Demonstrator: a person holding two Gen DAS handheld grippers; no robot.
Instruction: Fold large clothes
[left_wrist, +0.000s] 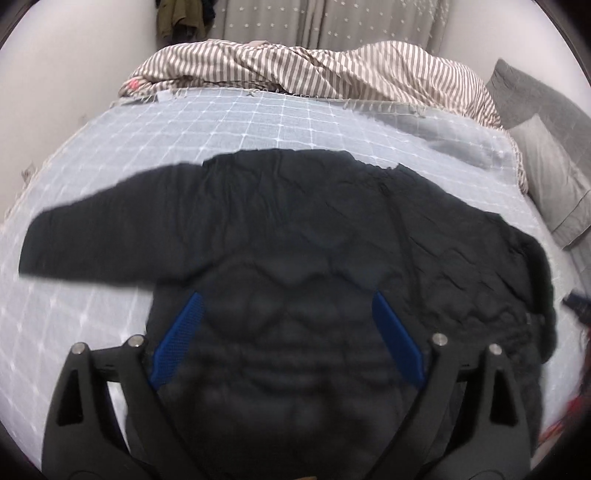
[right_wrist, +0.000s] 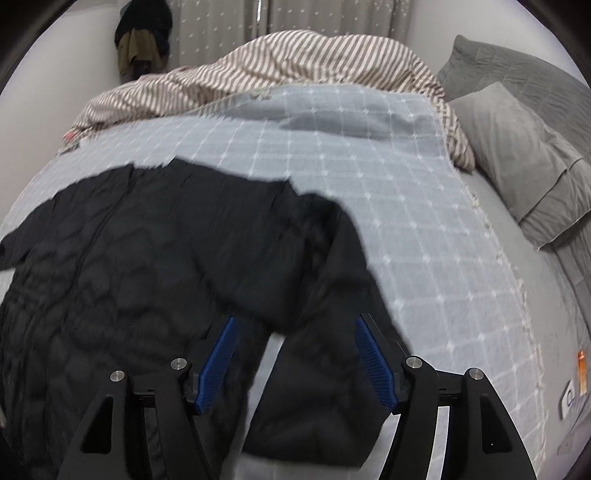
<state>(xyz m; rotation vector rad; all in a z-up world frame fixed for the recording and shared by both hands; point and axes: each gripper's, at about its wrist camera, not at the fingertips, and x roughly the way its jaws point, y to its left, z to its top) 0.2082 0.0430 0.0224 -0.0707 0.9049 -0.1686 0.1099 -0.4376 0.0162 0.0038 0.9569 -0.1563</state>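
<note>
Black quilted jacket (left_wrist: 295, 236) lies flat on the blue checked blanket (left_wrist: 221, 122), body toward the near edge, one sleeve (left_wrist: 92, 236) stretched left, the other bent down at the right (right_wrist: 332, 295). Judgement: spread out so the sleeves can be folded inward first. My left claw (left_wrist: 288, 332) hangs above the body, jaws spread, nothing pinched. My right claw (right_wrist: 295, 354) hangs above the bent sleeve, jaws apart, also empty. Striped duvet (left_wrist: 295, 70) is bunched at the far side, grey pillows (right_wrist: 517, 155) right. No containers in view.
</note>
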